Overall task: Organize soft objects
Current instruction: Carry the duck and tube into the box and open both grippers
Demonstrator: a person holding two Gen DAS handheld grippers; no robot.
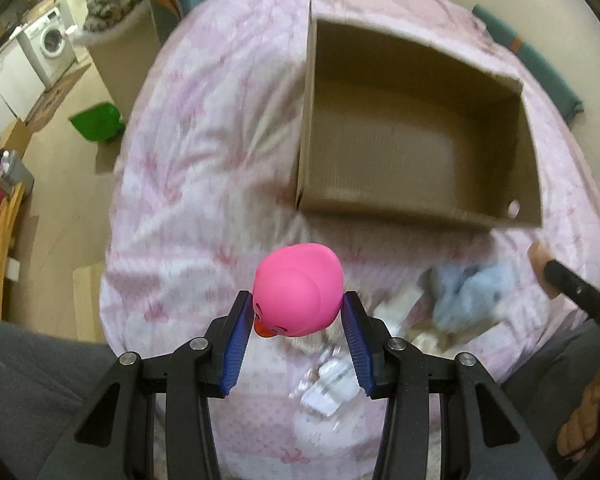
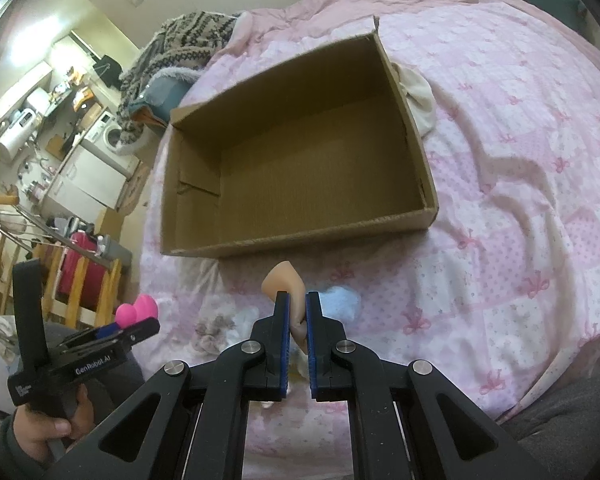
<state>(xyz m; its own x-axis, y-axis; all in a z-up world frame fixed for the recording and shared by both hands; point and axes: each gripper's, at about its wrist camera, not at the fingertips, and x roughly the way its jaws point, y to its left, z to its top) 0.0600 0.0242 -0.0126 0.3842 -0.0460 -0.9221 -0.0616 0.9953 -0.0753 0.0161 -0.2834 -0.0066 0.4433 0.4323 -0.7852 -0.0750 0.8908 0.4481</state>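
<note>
My left gripper (image 1: 298, 312) is shut on a pink rubber duck (image 1: 298, 290) and holds it above the pink quilt, short of the open cardboard box (image 1: 416, 212). My right gripper (image 2: 298, 312) is shut on a tan soft sponge (image 2: 286, 286), in front of the box (image 2: 300, 236), which looks empty. The left gripper with the duck (image 2: 136, 310) shows at the lower left of the right wrist view. The sponge and right gripper (image 1: 544, 270) show at the right edge of the left wrist view. A light blue fluffy item (image 1: 466, 294) lies on the quilt; it also shows in the right wrist view (image 2: 342, 302).
Small white and grey soft items (image 1: 328, 380) lie on the quilt (image 2: 520, 160) near me. A patterned knit blanket (image 2: 172, 48) is heaped at the bed's far end. A green bin (image 1: 96, 122) and wooden rails (image 1: 2, 248) stand on the floor at left.
</note>
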